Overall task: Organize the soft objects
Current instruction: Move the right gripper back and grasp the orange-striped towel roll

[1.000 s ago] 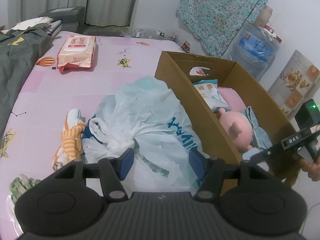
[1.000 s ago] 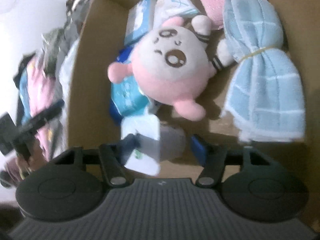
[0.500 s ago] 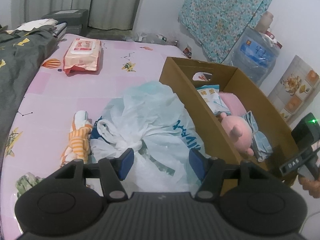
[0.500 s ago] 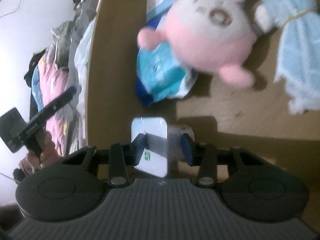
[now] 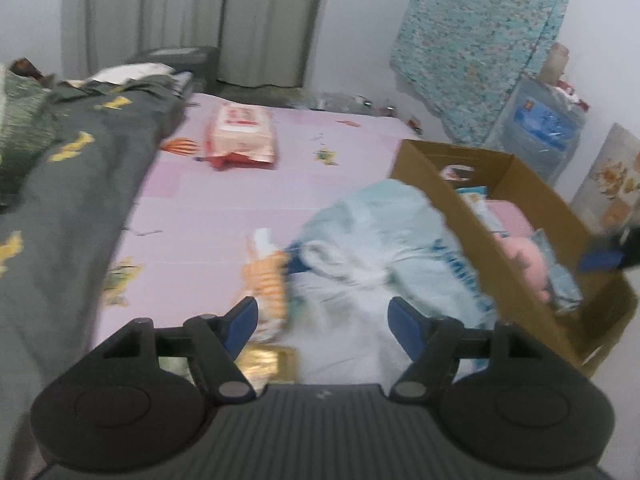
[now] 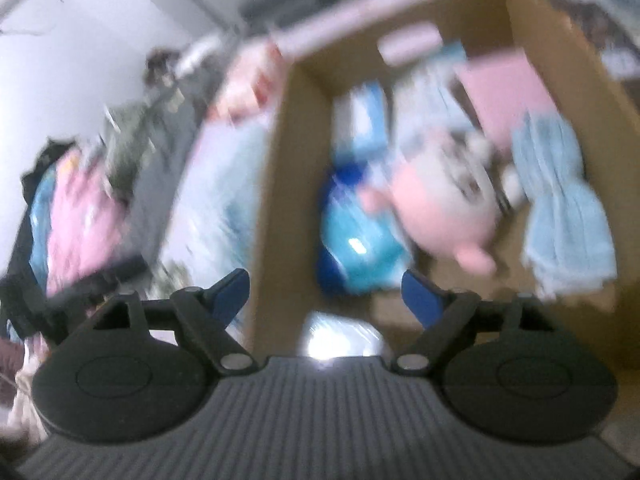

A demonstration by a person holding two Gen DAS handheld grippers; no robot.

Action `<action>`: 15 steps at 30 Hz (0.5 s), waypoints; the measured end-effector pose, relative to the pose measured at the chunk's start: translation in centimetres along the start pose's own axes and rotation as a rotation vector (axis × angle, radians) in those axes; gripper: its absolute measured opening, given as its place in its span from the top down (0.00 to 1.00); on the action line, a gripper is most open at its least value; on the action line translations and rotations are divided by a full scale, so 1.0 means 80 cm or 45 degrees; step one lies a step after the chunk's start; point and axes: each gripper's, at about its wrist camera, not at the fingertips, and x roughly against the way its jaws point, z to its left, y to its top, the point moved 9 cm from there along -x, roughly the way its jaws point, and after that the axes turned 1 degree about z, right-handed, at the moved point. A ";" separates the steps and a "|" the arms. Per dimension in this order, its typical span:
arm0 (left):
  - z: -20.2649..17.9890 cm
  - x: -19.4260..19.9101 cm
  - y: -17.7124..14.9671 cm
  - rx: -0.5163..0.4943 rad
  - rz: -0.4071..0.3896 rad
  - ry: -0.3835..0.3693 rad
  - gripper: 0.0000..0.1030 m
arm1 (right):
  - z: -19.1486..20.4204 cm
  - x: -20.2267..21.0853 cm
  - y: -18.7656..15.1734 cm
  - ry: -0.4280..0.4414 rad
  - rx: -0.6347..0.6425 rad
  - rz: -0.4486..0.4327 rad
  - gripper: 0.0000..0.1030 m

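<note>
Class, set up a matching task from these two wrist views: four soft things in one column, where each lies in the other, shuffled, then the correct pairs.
Things:
1. pink plush toy
2. wet wipes pack
3. white plastic bag
4. light blue towel

Places:
A. on the bed, against the outside of the cardboard box
B. in the box, beside the plush toy
C. far up the pink sheet, near the grey quilt
D. in the box, between blue packets and towel

Pairs: 1-D, 2-C, 3-A, 4-B

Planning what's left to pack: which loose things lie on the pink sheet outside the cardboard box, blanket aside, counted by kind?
Wipes pack: 1
Plastic bag: 1
Orange striped cloth: 1
Gold packet: 1
Total: 4 that can be made out
</note>
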 end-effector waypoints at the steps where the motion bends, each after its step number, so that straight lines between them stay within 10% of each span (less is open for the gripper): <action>1: 0.009 0.004 -0.004 -0.006 -0.005 0.023 0.29 | 0.016 -0.001 0.006 0.034 0.013 -0.031 0.19; 7: 0.043 0.019 -0.038 -0.001 -0.009 0.098 0.29 | 0.140 -0.055 0.002 0.313 0.094 -0.023 0.19; 15: 0.048 0.000 -0.040 -0.081 -0.031 0.100 0.30 | 0.244 -0.195 0.008 0.270 0.219 0.210 0.25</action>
